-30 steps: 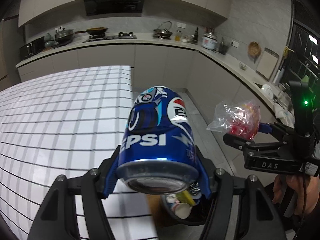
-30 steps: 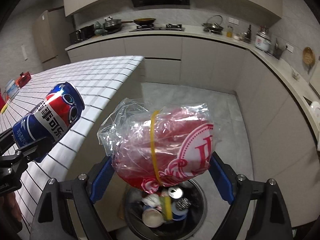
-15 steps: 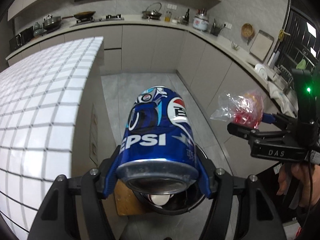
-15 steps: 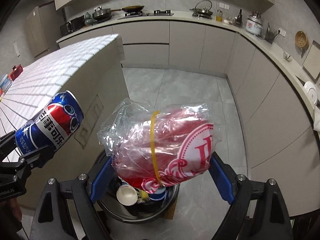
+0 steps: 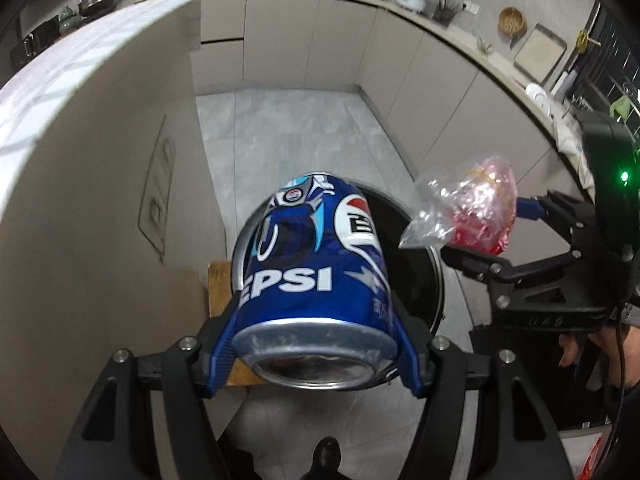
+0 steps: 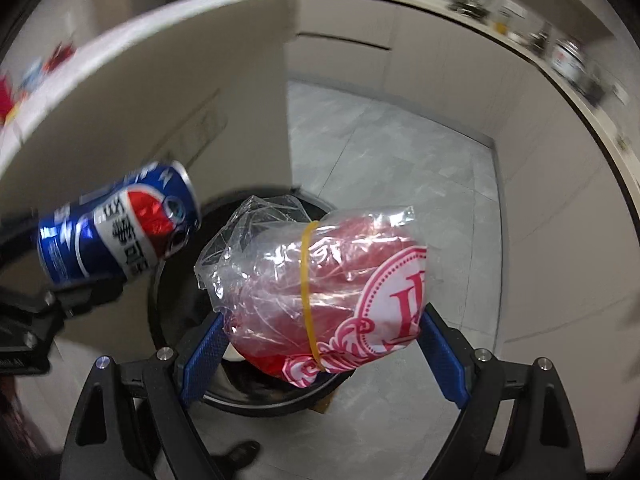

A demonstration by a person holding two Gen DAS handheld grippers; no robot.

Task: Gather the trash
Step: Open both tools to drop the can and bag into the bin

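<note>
Gripping can (image 5: 316, 276) and bag (image 6: 320, 296)

A blue can (image 5: 312, 276) with white lettering; a clear bag (image 6: 320, 292) printed red-and-white, banded yellow.

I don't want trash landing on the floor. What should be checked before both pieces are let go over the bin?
1. Can clamped between the left gripper jaws: ok.
2. Bag clamped between the right gripper jaws: ok.
3. Bag over the bin mouth: ok in the right wrist view.
4. Can over the bin mouth: cannot tell; in the left wrist view it overlaps the rim, in the right wrist view it sits toward the bin's left edge.
5. Room left in the bin: cannot tell; the can and the bag hide the inside.
6. Grippers apart from each other: ok, a gap shows between can and bag.
</note>
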